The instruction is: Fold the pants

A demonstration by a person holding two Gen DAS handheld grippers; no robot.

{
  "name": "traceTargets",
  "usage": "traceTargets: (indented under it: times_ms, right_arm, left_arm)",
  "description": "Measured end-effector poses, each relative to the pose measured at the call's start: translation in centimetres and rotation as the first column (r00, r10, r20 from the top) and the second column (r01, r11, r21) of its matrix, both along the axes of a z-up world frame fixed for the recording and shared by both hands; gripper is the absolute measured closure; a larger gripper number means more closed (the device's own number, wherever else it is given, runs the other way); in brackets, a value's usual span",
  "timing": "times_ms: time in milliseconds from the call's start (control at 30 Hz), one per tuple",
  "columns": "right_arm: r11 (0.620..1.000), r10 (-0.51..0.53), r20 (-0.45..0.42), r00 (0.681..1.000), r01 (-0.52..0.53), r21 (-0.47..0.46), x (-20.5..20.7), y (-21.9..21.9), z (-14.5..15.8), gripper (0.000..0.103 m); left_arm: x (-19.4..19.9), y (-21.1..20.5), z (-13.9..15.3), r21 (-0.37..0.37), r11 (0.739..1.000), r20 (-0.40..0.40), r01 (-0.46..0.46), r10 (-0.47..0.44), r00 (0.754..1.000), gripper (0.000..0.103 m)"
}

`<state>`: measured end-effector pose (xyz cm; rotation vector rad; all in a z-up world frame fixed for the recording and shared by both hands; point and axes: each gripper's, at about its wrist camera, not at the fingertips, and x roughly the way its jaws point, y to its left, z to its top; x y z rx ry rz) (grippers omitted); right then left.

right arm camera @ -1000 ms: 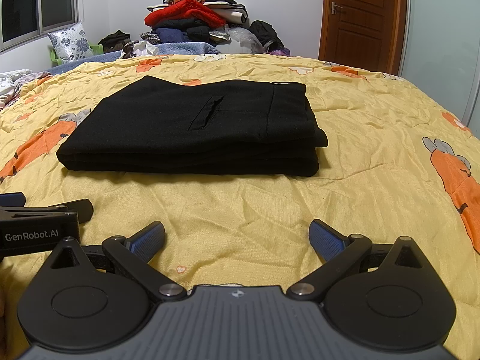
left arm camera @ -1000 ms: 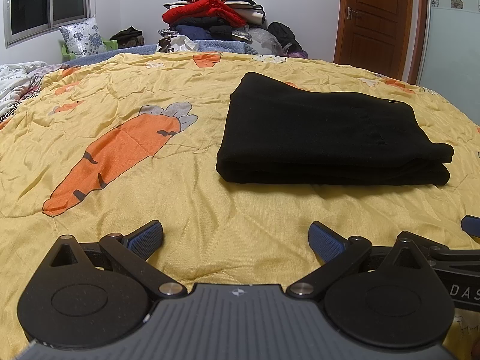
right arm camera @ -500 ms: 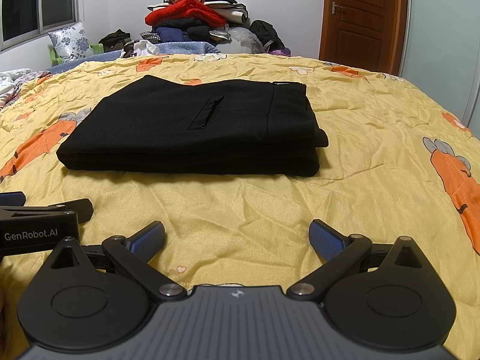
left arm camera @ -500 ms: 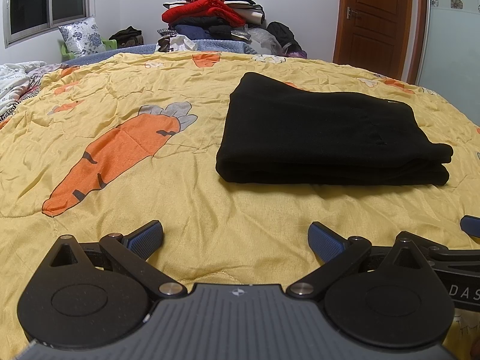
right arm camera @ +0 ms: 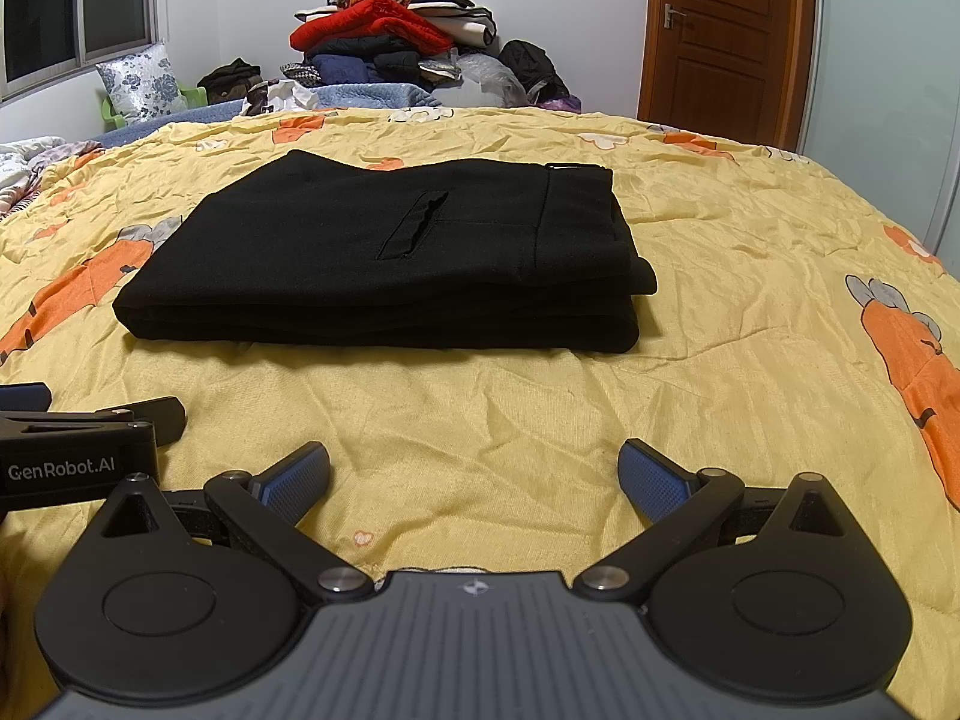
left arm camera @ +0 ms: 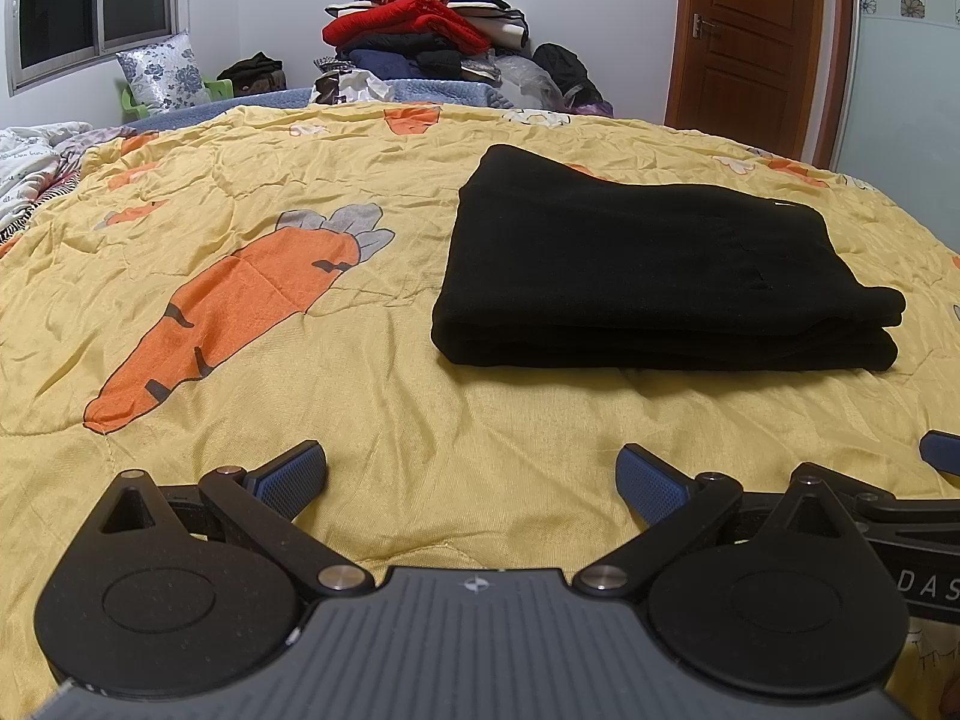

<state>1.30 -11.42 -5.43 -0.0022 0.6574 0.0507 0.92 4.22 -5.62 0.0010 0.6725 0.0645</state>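
While both tools sit low over the bed, near to far:
Left claw [left arm camera: 471, 474]: spread wide, holding nothing.
Right claw [right arm camera: 474, 474]: spread wide, holding nothing.
Quilt [right arm camera: 750, 300]: yellow, wrinkled, printed with orange carrots.
Pants [right arm camera: 384, 264]: black, folded in a flat stack on the quilt, apart from both claws.
Clothes pile [right arm camera: 390, 42]: heaped past the bed.
Door [right arm camera: 726, 36]: brown wood, closed, far right.
Window [left arm camera: 90, 6]: dark, far left.

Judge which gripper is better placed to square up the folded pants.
Right, marginally. The black pants lie nearly centred ahead of the right gripper; from the left gripper they sit off to its right. Both are open and clear of them.
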Motion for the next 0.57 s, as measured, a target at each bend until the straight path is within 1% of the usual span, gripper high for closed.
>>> traceTargets:
  times_ms: [367,467,533,567]
  right_arm:
    - [1.000,0.000,0.000,1.000,0.000,0.000,0.0,0.0,0.0,0.000]
    - [1.000,0.000,0.000,1.000,0.000,0.001,0.0,0.0,0.0,0.000]
    - [1.000,0.013,0.002,1.000,-0.013,0.007,0.0,-0.1,0.0,0.000]
    - [0.999,0.035,0.008,0.999,-0.035,0.026,-0.2,-0.2,0.1,0.000]
  left_arm:
    - [-0.1,0.0,0.2,-0.013,1.000,0.010,0.003,-0.003,1.000,0.001]
    - [-1.1,0.5,0.9,-0.014,1.000,0.060,-0.027,0.028,0.998,0.001]
    - [-1.6,1.2,1.7,0.009,1.000,0.064,-0.024,0.024,0.998,0.001]
    - [-1.8,2.1,2.3,0.007,1.000,0.077,-0.027,0.027,0.997,0.000]
